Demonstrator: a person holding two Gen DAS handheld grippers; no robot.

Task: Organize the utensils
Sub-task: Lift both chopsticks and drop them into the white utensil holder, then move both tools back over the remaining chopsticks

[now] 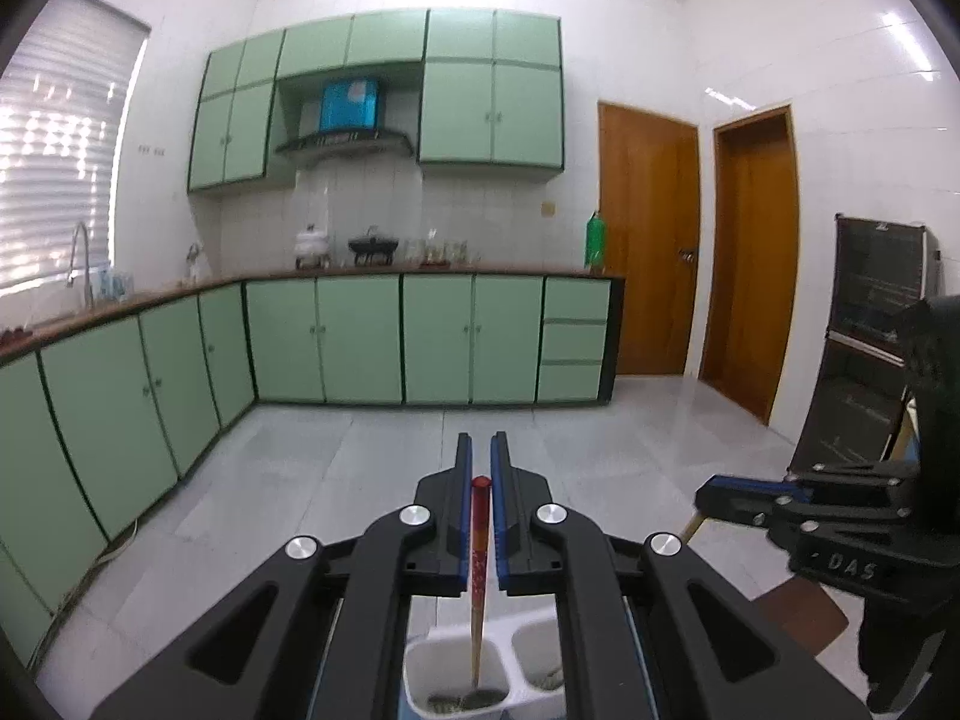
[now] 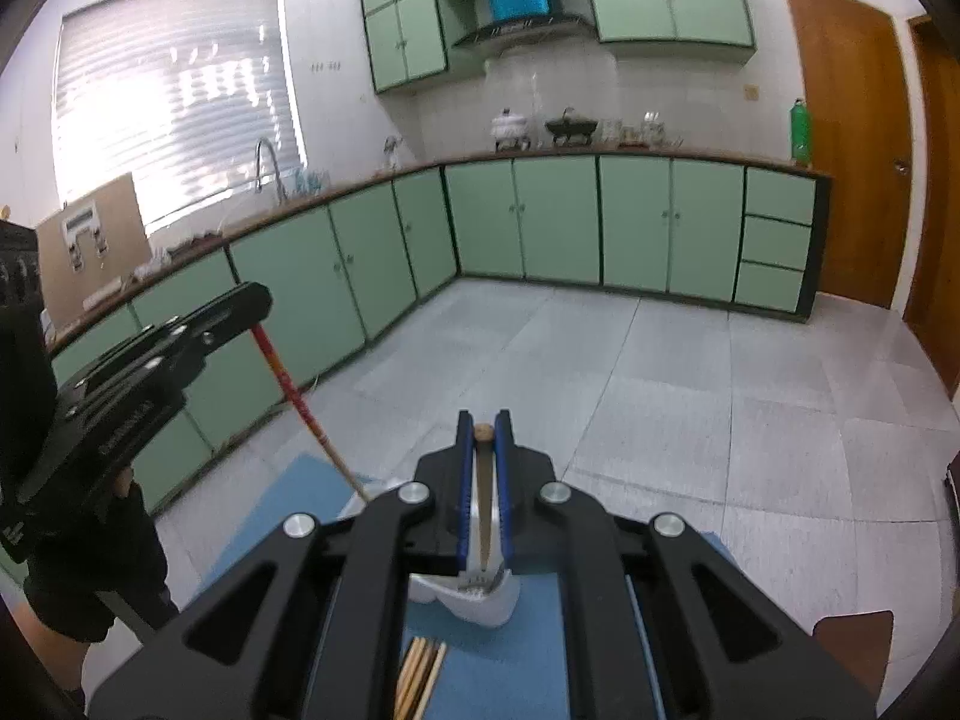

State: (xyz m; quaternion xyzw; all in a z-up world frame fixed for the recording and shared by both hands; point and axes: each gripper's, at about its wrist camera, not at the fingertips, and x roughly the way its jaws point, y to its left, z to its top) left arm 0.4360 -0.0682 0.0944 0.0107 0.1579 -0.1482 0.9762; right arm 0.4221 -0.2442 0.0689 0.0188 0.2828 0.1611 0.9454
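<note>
Chopstick (image 1: 480, 546), red-topped, clamped upright in left tool (image 1: 481, 450), lower tip down inside left compartment of white holder (image 1: 420, 669). Same chopstick (image 2: 294, 387) seen in right wrist view slanting from left tool (image 2: 249, 300) down toward holder (image 2: 480, 603). Fork (image 2: 483, 516), wooden-handled, pinched in right tool (image 2: 483, 423), tines pointing down over holder's rim. Right tool (image 1: 714, 495) seen side-on in left wrist view, grasping a pale handle that pokes out below. Holder standing on blue mat (image 2: 528, 654) on the surface. More chopsticks (image 2: 420, 675) lying loose on mat, near holder. Green cabinets (image 1: 360, 336) and tiled floor (image 1: 360, 468) behind.
</note>
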